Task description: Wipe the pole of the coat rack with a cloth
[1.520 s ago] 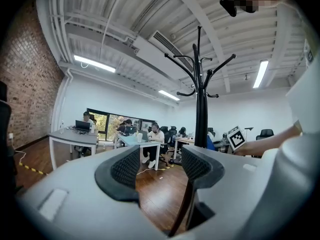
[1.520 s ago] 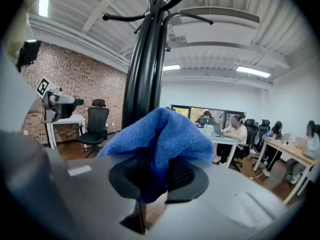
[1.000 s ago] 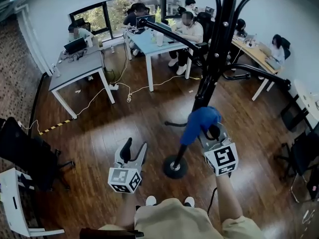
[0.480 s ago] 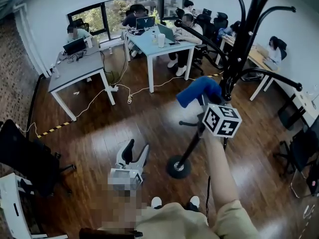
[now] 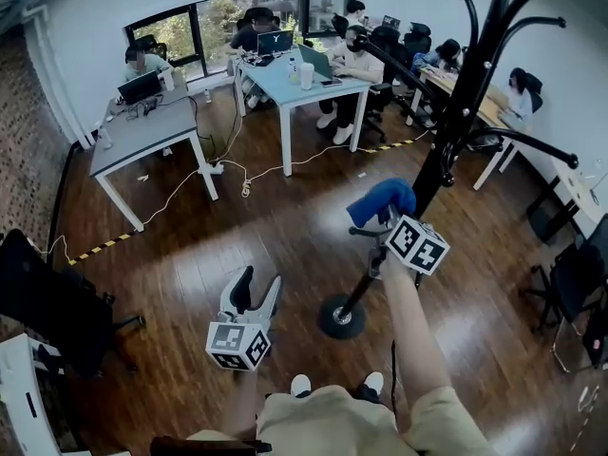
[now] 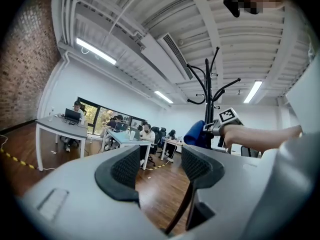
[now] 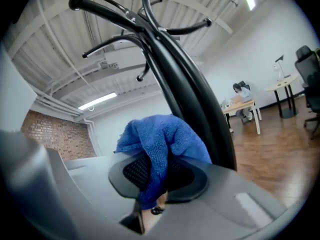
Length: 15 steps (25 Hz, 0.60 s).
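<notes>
The black coat rack pole (image 5: 446,145) rises from a round base (image 5: 340,317) on the wood floor, with curved hooks near its top. My right gripper (image 5: 391,218) is shut on a blue cloth (image 5: 381,200), held against the left side of the pole about midway up. In the right gripper view the blue cloth (image 7: 161,146) bulges out from between the jaws, with the pole (image 7: 192,101) just right of it. My left gripper (image 5: 252,295) hangs low, left of the base, open and empty. The left gripper view shows the coat rack (image 6: 207,101) and the blue cloth (image 6: 195,133) in the distance.
Desks with seated people stand at the back: a grey desk (image 5: 142,136), a blue table (image 5: 290,79). Cables and a striped tape (image 5: 104,243) cross the floor. A black chair (image 5: 47,297) sits at the left, more chairs (image 5: 575,288) at the right.
My right gripper rose along the pole with the cloth, then came back down somewhat. The left gripper has stayed low by the base.
</notes>
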Available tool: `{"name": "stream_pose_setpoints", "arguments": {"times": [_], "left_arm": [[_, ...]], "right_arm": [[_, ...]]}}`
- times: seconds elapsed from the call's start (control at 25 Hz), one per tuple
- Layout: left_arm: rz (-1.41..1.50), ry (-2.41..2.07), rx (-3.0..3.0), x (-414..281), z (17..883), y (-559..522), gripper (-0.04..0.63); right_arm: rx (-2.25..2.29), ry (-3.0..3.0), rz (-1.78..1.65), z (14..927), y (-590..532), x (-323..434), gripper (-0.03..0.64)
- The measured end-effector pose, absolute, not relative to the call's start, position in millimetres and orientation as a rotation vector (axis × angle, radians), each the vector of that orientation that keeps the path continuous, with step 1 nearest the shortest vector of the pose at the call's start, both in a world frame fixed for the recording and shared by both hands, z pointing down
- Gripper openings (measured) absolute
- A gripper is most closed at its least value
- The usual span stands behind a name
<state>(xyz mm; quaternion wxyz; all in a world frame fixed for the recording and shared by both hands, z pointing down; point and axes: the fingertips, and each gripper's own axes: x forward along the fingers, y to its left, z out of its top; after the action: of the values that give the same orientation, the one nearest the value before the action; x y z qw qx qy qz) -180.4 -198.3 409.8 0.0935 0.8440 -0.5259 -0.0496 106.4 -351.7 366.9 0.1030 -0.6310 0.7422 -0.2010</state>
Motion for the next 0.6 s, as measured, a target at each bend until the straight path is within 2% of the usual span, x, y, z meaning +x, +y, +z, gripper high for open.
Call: {"name": "stream_pose_setpoints", "arguments": {"times": [0.32,0.6], "left_arm": [[-0.135,-1.524,2.493,-186,424,-187,0.238],[-0.067,-1.45,2.492,-163,450,-181,0.238]], "right_arm": [[-2.007,2.169,-0.789,451,-333,116,0.057],[-1.915,2.435,-0.423,429,-248,75,0.057]]}}
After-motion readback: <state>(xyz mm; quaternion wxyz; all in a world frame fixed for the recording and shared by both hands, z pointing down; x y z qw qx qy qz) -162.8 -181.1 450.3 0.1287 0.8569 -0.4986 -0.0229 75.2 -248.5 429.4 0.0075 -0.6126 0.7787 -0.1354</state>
